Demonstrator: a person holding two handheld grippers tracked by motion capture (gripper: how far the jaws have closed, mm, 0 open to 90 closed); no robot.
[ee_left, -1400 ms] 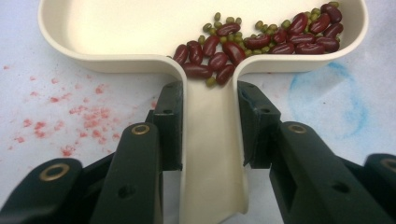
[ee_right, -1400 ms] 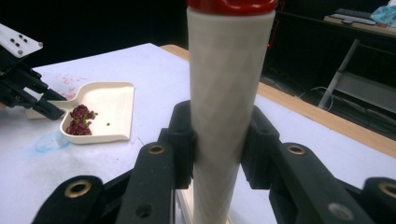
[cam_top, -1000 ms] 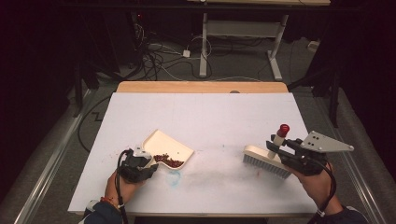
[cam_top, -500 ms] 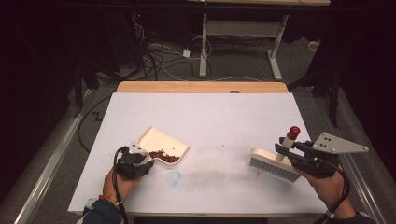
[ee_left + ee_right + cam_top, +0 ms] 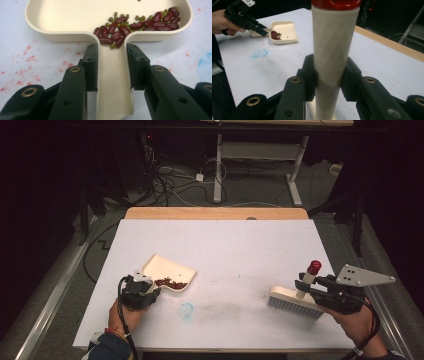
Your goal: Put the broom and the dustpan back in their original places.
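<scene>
Both claws are gripping: the right gripper (image 5: pixel 306 287) is pinching the upright handle of the brush (image 5: pixel 294 301), and the left gripper (image 5: pixel 150 289) is clamping the dustpan (image 5: pixel 167 271) by its handle. Everything is sitting on the white table (image 5: pixel 235 245). The brush is resting near the table's right front edge, bristles down. The dustpan is lying flat toward the table's left front, well apart from the brush. A faint dusty smear and a blue mark (image 5: pixel 185 310) are lying between them. Red beans (image 5: pixel 140 23) and small green ones are piling at the pan's rear wall, spilling into the handle's mouth.

Smooth cream plastic dustpan (image 5: pixel 75 15); matt white tabletop (image 5: pixel 240 245).
</scene>
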